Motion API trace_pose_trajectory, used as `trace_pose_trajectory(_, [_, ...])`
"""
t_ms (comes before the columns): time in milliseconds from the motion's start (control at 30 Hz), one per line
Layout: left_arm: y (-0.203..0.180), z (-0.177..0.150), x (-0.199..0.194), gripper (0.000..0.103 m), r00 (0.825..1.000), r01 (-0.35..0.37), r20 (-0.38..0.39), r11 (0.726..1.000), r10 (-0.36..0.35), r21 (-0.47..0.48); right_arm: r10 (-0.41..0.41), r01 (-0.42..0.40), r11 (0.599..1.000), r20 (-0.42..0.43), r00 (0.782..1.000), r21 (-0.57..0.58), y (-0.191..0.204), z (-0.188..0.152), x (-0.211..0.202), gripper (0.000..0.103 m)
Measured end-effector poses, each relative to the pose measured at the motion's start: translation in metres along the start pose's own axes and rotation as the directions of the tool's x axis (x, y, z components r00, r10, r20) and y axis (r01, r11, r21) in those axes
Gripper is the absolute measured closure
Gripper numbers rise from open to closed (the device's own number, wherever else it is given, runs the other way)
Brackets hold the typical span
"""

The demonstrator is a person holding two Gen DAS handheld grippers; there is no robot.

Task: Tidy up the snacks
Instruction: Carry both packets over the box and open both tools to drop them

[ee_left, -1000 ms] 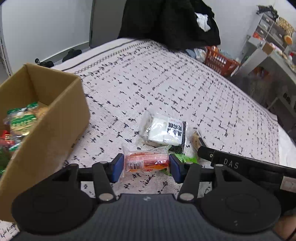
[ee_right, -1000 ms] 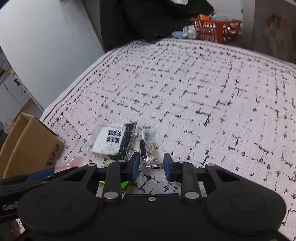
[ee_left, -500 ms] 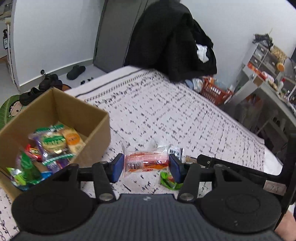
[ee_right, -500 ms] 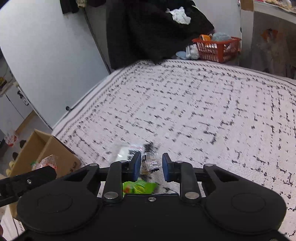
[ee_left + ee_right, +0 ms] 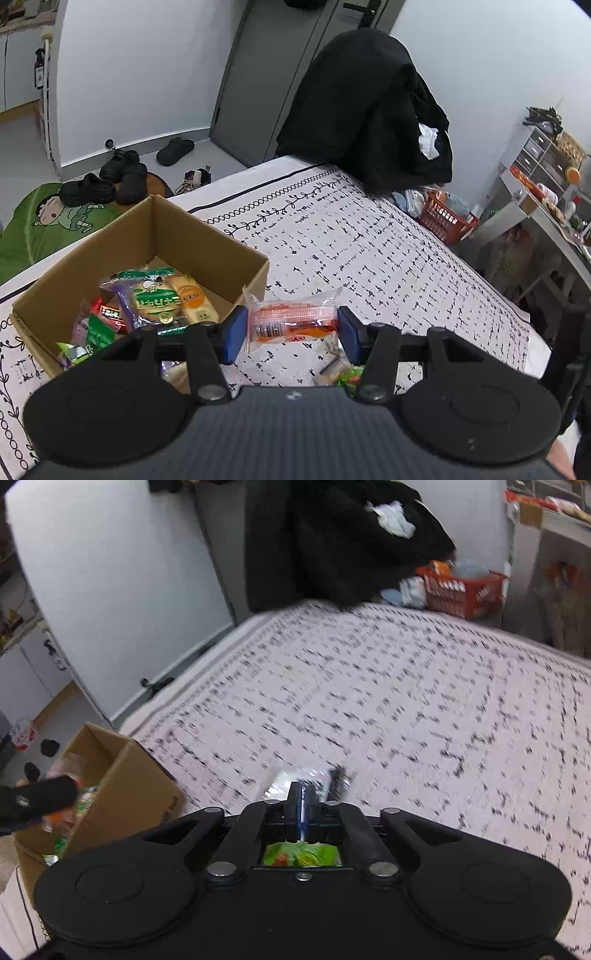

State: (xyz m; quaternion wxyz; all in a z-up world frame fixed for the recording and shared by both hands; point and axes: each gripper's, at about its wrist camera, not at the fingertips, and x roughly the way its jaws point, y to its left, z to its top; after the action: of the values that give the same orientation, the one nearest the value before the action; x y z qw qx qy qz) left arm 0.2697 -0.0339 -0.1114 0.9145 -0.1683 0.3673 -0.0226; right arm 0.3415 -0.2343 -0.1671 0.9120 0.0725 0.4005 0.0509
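My left gripper (image 5: 291,330) is shut on an orange-red snack packet (image 5: 291,321), held in the air just right of the cardboard box (image 5: 255,280). Several wrapped snacks (image 5: 159,302) lie inside the box. More packets, one of them green (image 5: 351,373), lie on the bedcover under the fingers. In the blurred right wrist view, my right gripper (image 5: 303,805) has its blue pads pressed together on a thin clear packet. A white-and-black packet (image 5: 284,782) shows just beyond its tips, and the green packet (image 5: 303,854) below. The box (image 5: 136,790) sits at the left.
The patterned bedcover (image 5: 369,258) stretches away ahead and to the right. A black coat (image 5: 369,110) hangs at the far end, with an orange basket (image 5: 447,218) beside it. Shoes (image 5: 110,181) and a green mat lie on the floor left of the bed.
The left gripper has lifted the orange-red packet off the bed and carried it left to the box. The right gripper's pads have gone from open to shut, and it has risen.
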Motion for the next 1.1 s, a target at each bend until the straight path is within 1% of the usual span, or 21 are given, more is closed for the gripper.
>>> trace_pose_trajectory(33, [0.002,0.001,0.000,0.051,1.000,0.001,0.001,1.000,-0.001,-0.004,-0.008,0.008,1.000,-0.008,1.000,0.005,-0.001,-0.002,0.002,0.093])
trace_pose_trajectory(67, [0.002,0.002,0.001,0.051,1.000,0.001,0.002,1.000,-0.001,-0.008,-0.012,0.013,1.000,-0.020,1.000,0.008,-0.002,-0.004,0.003,0.083])
trace_pose_trajectory(100, [0.003,0.002,0.001,0.051,1.000,0.001,0.003,1.000,-0.001,-0.011,-0.017,0.018,1.000,-0.032,0.999,0.012,-0.003,-0.007,0.004,0.079])
trace_pose_trajectory(233, [0.008,0.006,0.004,0.051,1.000,-0.004,0.004,1.000,0.004,-0.031,-0.020,0.021,1.000,-0.064,0.998,0.018,-0.003,-0.016,0.008,0.079])
trace_pose_trajectory(433, [0.023,0.012,0.004,0.051,0.999,-0.041,0.004,0.997,0.041,-0.070,0.077,-0.077,0.997,-0.083,0.994,0.009,0.017,-0.018,0.015,0.078])
trace_pose_trajectory(567, [0.031,0.014,0.005,0.051,0.998,-0.062,0.000,0.994,0.062,-0.091,0.111,-0.110,0.994,-0.130,0.985,0.020,0.028,-0.023,0.026,0.077])
trace_pose_trajectory(633, [0.035,0.016,0.006,0.051,0.998,-0.069,-0.002,0.992,0.070,-0.104,0.127,-0.126,0.992,-0.148,0.981,0.014,0.036,-0.026,0.030,0.075])
trace_pose_trajectory(700, [0.039,0.017,0.005,0.051,0.997,-0.077,0.001,0.990,0.078,-0.117,0.125,-0.126,0.992,-0.159,0.979,0.004,0.043,-0.028,0.033,0.067])
trace_pose_trajectory(800, [0.048,0.021,0.003,0.051,0.995,-0.096,-0.002,0.986,0.097,-0.139,0.113,-0.114,0.993,-0.179,0.977,0.003,0.047,-0.031,0.041,0.062])
trace_pose_trajectory(867, [0.057,0.024,0.002,0.051,0.994,-0.109,-0.005,0.980,0.110,-0.163,0.115,-0.116,0.993,-0.191,0.975,0.005,0.047,-0.032,0.046,0.061])
trace_pose_trajectory(1033, [0.077,0.029,-0.001,0.051,0.989,-0.148,-0.008,0.965,0.150,-0.217,0.072,-0.076,0.997,-0.216,0.974,-0.012,0.053,-0.036,0.062,0.061])
trace_pose_trajectory(1067, [0.081,0.030,-0.002,0.051,0.988,-0.154,-0.009,0.962,0.156,-0.225,0.066,-0.072,0.997,-0.212,0.975,-0.022,0.055,-0.037,0.062,0.062])
trace_pose_trajectory(1100, [0.084,0.030,-0.002,0.051,0.987,-0.159,-0.010,0.959,0.161,-0.233,0.050,-0.061,0.997,-0.205,0.978,-0.048,0.059,-0.038,0.063,0.066])
